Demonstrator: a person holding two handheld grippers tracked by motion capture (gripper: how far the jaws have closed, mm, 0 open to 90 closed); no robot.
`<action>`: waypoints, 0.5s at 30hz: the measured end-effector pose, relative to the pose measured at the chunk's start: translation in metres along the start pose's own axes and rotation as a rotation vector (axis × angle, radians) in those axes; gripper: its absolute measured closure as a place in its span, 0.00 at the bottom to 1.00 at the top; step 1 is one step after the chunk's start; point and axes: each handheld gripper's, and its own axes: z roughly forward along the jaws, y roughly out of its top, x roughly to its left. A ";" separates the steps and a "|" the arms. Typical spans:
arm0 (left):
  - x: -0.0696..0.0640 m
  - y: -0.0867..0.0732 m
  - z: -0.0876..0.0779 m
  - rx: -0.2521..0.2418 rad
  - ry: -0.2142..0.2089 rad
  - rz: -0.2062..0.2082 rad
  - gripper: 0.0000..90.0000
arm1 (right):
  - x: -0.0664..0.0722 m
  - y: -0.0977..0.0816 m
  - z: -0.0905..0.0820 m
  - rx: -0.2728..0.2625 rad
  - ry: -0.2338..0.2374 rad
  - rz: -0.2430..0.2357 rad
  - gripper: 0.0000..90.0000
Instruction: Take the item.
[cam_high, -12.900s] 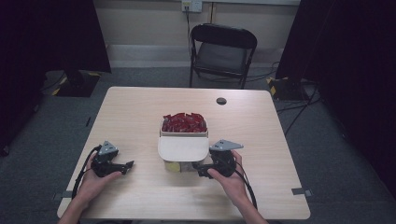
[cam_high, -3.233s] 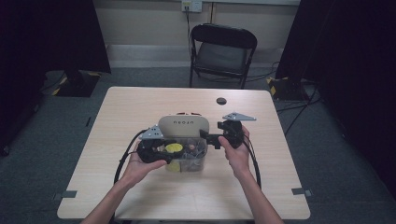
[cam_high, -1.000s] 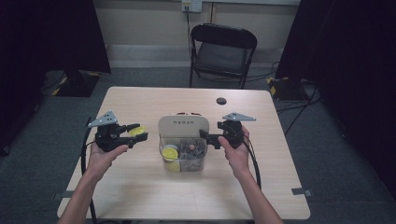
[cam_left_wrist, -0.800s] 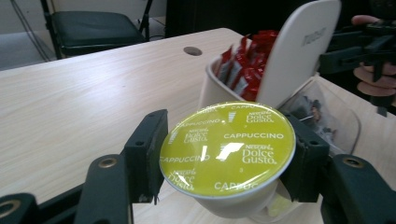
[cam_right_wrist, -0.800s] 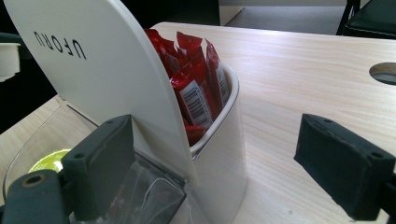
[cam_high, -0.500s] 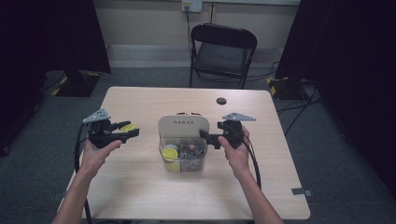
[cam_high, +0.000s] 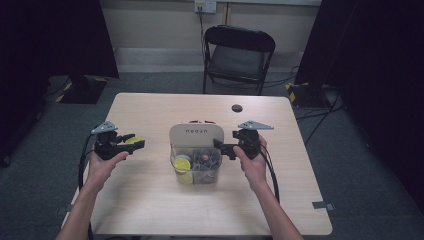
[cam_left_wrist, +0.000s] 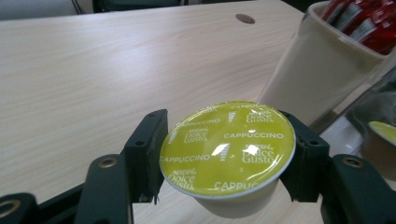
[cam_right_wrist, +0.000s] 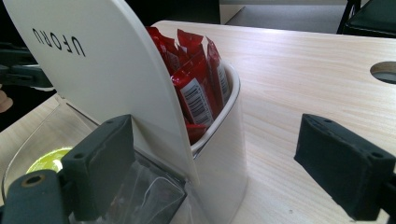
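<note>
Left tool (cam_left_wrist: 224, 158) is clamped on a pod (cam_left_wrist: 228, 145); right tool (cam_right_wrist: 233, 168), jaws apart, straddles the holder (cam_right_wrist: 219, 154) wall.

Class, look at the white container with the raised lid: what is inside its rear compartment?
Red sachets stand upright in the white container's rear compartment, one showing a barcode. Their lower parts are hidden by the wall, and the raised lid covers those farther behind it.

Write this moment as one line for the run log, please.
left gripper: shut on yellow-lidded Cappuccino coffee capsule, left of container | right gripper: open, jaws astride the white plastic container | red sachets: in its rear compartment
</note>
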 end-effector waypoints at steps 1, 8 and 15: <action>0.002 -0.002 0.002 0.006 0.007 0.002 0.45 | 0.000 0.000 0.000 0.001 0.001 0.000 0.13; 0.014 -0.019 0.015 0.044 0.010 -0.019 0.45 | 0.000 0.000 0.000 0.004 0.001 -0.002 0.13; 0.016 -0.032 0.030 0.111 0.009 0.000 0.45 | 0.000 0.000 0.001 0.006 0.001 0.000 0.13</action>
